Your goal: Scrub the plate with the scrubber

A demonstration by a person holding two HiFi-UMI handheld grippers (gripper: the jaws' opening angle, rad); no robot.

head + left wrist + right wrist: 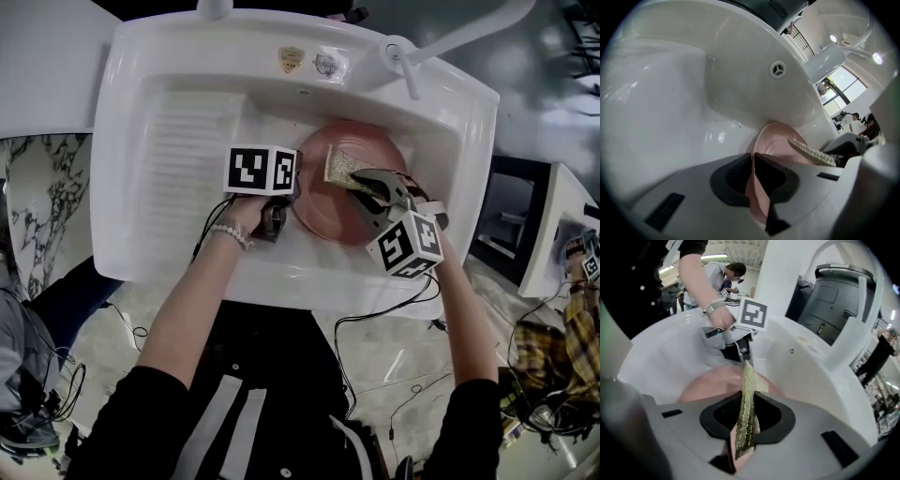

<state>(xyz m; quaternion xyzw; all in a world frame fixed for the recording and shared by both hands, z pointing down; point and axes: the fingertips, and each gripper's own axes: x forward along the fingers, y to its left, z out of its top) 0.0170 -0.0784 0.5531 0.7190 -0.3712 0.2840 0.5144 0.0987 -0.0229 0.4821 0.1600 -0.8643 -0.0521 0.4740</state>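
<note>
– Plate (323, 214): where is it, and what holds it?
– It stands tilted in the basin of the white sink (178, 141), toward the right side. The left tongs (289, 202) are clamped on its left rim. In the left gripper view the pink edge sits pressed between the two dark pads.
– And the scrubber (343, 167)?
– The right tongs (373, 195) are closed on it. It is a thin yellow-green mesh sheet that sticks out beyond the tips, over the face of the plate. Whether it touches the plate, no view shows for sure.
– How can the person do the scrubbing well?
– The left tongs probably need a firm hold, because a grip on only one edge lets the plate turn or slide on the smooth basin when it is pushed. The sheet looks limp, so it seems better to lay its flat side on the plate and rub with short strokes, not with the thin edge. The hard tips of the right tongs should not touch the plate.
– Is there any writing to read?
– Two small stickers (291, 59) sit on the back ledge of the sink near the faucet (403, 52), one gold and one round, but their print is too small to read. The cubes (261, 171) on both tongs show only black and white square markers, no letters.
</note>
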